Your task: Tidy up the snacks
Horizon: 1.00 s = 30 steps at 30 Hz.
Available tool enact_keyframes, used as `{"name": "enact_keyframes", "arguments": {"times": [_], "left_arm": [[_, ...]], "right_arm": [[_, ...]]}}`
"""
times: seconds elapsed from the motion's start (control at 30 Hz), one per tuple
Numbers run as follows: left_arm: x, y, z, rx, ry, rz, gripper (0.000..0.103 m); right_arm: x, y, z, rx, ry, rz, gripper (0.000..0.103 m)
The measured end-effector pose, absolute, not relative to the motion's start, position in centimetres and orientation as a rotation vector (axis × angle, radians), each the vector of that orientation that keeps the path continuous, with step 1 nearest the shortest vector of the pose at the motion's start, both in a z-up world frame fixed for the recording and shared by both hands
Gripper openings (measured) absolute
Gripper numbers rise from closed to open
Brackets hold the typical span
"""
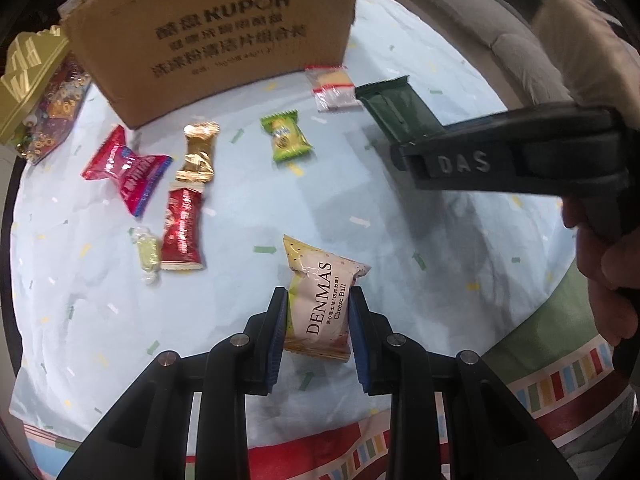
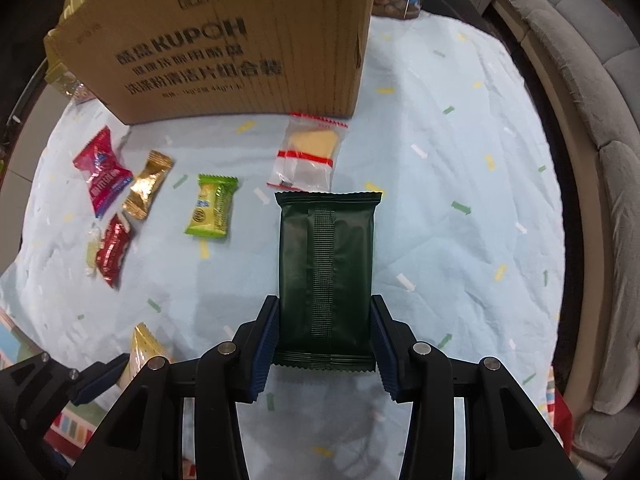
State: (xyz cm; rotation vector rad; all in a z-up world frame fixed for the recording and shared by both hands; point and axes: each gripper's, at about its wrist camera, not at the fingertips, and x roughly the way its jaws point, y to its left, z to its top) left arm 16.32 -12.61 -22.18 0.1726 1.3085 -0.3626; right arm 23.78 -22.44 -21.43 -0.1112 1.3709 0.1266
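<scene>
Left wrist view: left tongs (image 1: 318,304) pinch the Denmas packet (image 1: 320,304); right tongs (image 2: 324,320) pinch the green packet (image 2: 326,264).

1 cardboard box (image 1: 224,40), 2 grippers, 8 snack packs on 1 blue cloth (image 1: 440,240).

DENMAS Cheese Ball packet (image 1: 320,306): cream and yellow, clamped at both sides. Dark green packet (image 2: 326,276): seam up, likewise clamped. Loose on the light blue sheet (image 2: 440,240) before the KUPOH cardboard box (image 2: 240,40): green candy (image 2: 212,210), gold wrapper (image 2: 146,190), two red packets (image 1: 124,168).
</scene>
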Motion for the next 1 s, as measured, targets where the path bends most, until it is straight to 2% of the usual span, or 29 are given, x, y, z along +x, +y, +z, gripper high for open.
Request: {"name": "enact_keyframes", "arguments": {"times": [0.3, 1.0], "left_arm": [[15.9, -10.1, -18.1, 0.124, 1.21, -0.313, 0.03], [18.0, -4.9, -9.7, 0.027, 1.014, -0.208, 0.03]], "right_arm": [[22.2, -20.8, -16.4, -0.144, 1.302, 0.129, 0.045], [21.0, -17.6, -8.5, -0.187, 1.122, 0.144, 0.045]]}}
